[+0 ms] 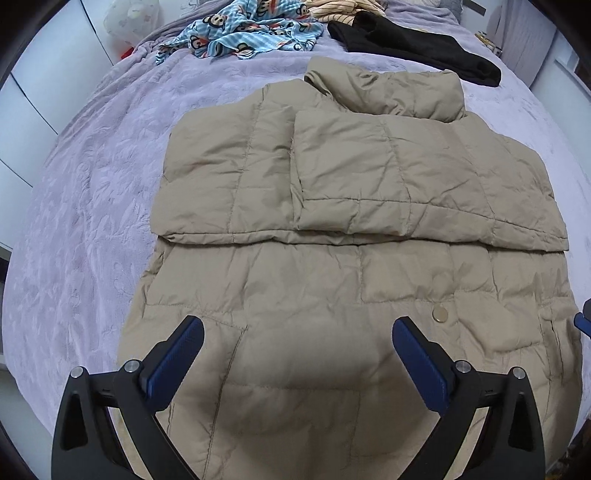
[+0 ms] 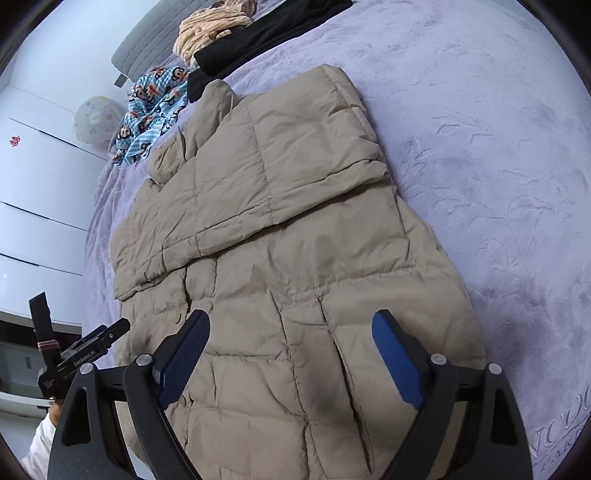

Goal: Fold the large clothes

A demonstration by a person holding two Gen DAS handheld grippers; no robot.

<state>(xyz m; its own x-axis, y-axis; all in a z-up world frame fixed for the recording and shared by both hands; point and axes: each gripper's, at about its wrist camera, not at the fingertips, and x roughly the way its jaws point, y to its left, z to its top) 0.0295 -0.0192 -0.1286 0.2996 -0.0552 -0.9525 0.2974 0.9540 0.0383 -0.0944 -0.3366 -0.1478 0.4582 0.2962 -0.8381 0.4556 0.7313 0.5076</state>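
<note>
A beige quilted puffer jacket [image 1: 332,177] lies flat on the lilac bedspread [image 1: 92,184], collar at the far end, with both sleeves folded across its chest. My left gripper [image 1: 297,328] is open just above the jacket's lower part, near a brass snap [image 1: 439,314], with nothing between its blue pads. In the right wrist view the same jacket [image 2: 277,206] runs away from me. My right gripper [image 2: 291,325] is open over its lower right side by a pocket slit, holding nothing. The left gripper [image 2: 85,347] shows at the left edge of that view, held by a hand in a white sleeve.
At the head of the bed lie a blue monkey-print garment [image 1: 251,33], a black garment [image 1: 413,48] and a striped beige one [image 2: 210,33]. White wardrobe doors [image 2: 37,184] stand along the bed's left side. A round white plush [image 2: 96,120] sits beside them.
</note>
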